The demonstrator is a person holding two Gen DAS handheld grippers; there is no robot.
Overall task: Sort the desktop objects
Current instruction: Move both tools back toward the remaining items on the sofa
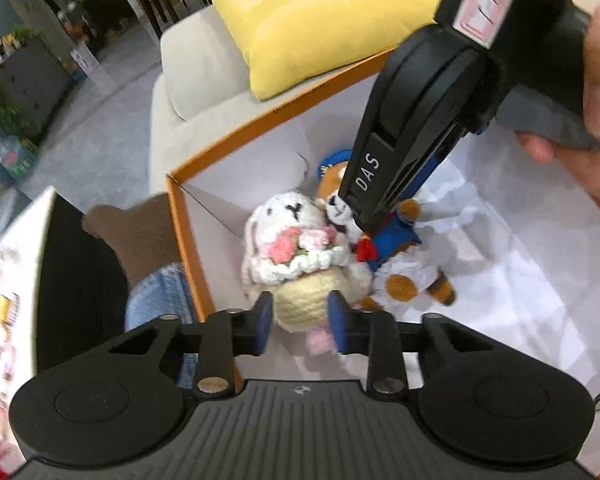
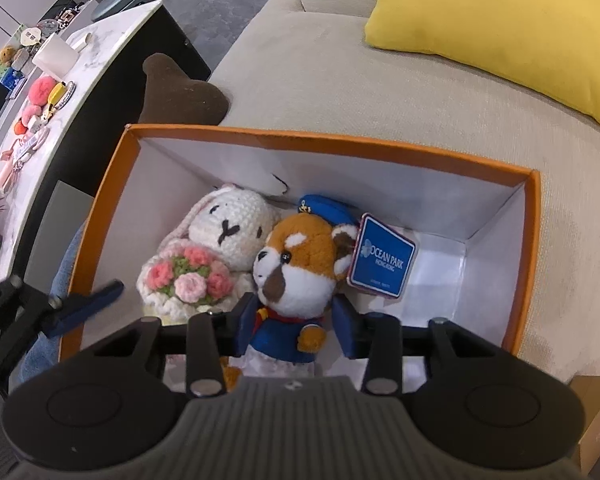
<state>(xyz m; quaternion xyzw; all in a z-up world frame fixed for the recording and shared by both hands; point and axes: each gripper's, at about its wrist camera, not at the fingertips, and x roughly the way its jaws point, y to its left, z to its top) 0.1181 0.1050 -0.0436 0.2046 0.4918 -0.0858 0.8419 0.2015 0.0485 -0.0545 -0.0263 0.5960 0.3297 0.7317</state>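
Both 2-finger grippers reach into the orange-rimmed cardboard box to drop sorted toys: left gripper pinches the crocheted white bunny w/ bouquet, right gripper clamps the plush red panda in blue uniform.

tool: black | blue pads | white "DAS" lettering

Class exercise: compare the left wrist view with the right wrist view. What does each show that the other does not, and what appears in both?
Only the left wrist view shows the person's hand holding the right gripper's body from outside. Only the right wrist view shows the red panda toy's face, its blue Ocean Park tag and the cluttered marble counter. Both show the orange box, the crocheted rabbit with its pink bouquet, the yellow cushion and the beige sofa.
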